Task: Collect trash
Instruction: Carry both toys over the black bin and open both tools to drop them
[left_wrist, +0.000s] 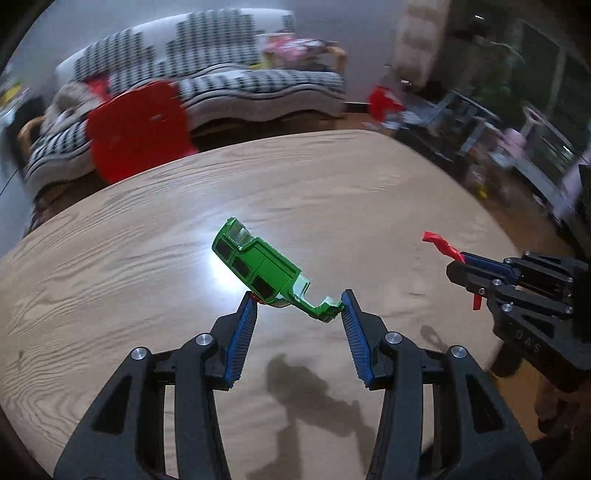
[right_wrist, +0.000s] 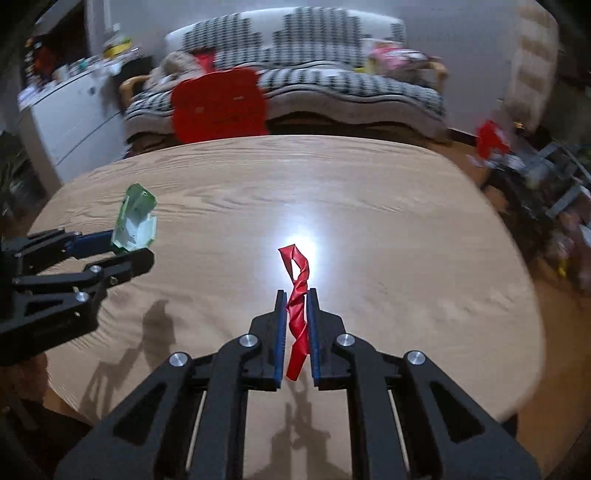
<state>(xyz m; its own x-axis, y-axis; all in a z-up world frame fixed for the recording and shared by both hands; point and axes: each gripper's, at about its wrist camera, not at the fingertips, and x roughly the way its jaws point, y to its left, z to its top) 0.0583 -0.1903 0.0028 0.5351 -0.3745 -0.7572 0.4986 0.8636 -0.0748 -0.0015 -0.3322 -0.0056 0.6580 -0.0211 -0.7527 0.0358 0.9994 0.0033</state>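
Both grippers are up over the wooden table (left_wrist: 155, 229), each with something in its jaws; the left gripper (left_wrist: 299, 306) has its blue-padded fingers spread fairly wide, and the green toy car shell (left_wrist: 262, 269) sits between the fingertips, pinched at its lower end, one pad on the body's corner and the other on the hooked end piece; the shell leans away toward eleven o'clock from the jaws, clear of the tabletop, its shadow lying on the wood below the fingers. Seen from the right wrist, that same shell (right_wrist: 135, 221) shows its pale hollow underside at nine o'clock, perched on the left gripper (right_wrist: 129, 247).

The right gripper (right_wrist: 295, 317) is closed down narrow, the two pads nearly parallel with only the twisted red strip (right_wrist: 297, 314) between them (it looks like a scrap of wrapper or ribbon; I cannot tell which); the strip runs lengthwise through the jaws, its top curling out past the fingertips toward twelve o'clock, its tail hanging back at six. From the left wrist the right gripper (left_wrist: 461, 266) sits at three o'clock, the red strip (left_wrist: 443, 247) poking from its tip.

Beyond the far edge of the table, at eleven o'clock, a red chair back (left_wrist: 140, 129) stands in front of a black-and-white patterned sofa (left_wrist: 229, 74); the background is blurred.
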